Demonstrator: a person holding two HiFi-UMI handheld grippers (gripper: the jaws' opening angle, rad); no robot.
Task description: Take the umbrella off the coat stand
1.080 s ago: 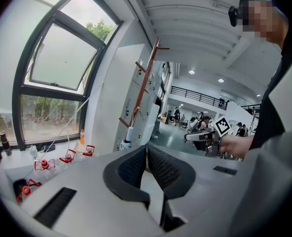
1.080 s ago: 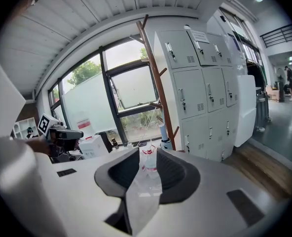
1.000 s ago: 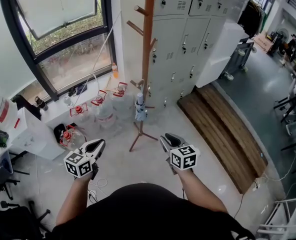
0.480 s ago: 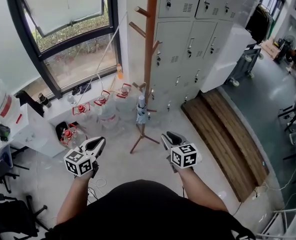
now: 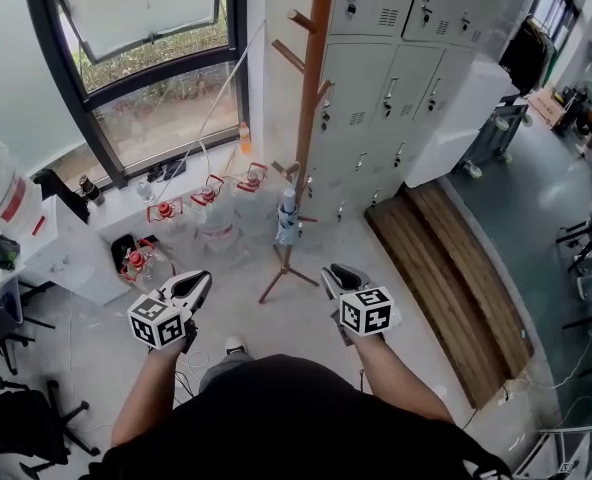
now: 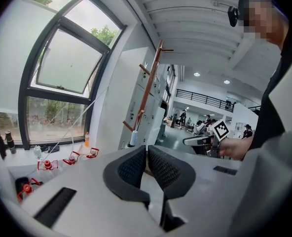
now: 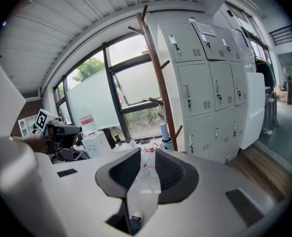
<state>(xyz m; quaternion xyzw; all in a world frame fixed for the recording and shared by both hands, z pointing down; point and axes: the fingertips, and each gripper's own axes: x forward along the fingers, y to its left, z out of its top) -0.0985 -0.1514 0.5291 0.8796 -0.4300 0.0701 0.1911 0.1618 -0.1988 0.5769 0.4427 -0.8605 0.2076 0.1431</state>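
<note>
A tall wooden coat stand (image 5: 311,118) rises in front of grey lockers. A folded pale-blue umbrella (image 5: 288,218) hangs low on it, near the splayed feet. Both grippers are held well short of the stand, apart from it. My left gripper (image 5: 194,286) is to the stand's lower left, its pads closed together with nothing between them. My right gripper (image 5: 336,276) is to the lower right; its jaws stand a little apart, empty, and have just been closing. The left gripper view shows the umbrella (image 6: 134,138) beyond my left gripper (image 6: 146,149). The right gripper view shows the umbrella (image 7: 164,132) beyond my right gripper (image 7: 147,154).
Grey lockers (image 5: 396,78) stand right behind the stand. Several water jugs with red handles (image 5: 211,208) sit on the floor under the big window (image 5: 146,58). A low wooden platform (image 5: 446,258) runs along the right. A white box (image 5: 76,258) and office chairs (image 5: 6,428) are at the left.
The stand and lockers have shifted slightly right and lower in the head view, and a shoe now shows below the grippers. Both grippers keep about the same place in the picture.
</note>
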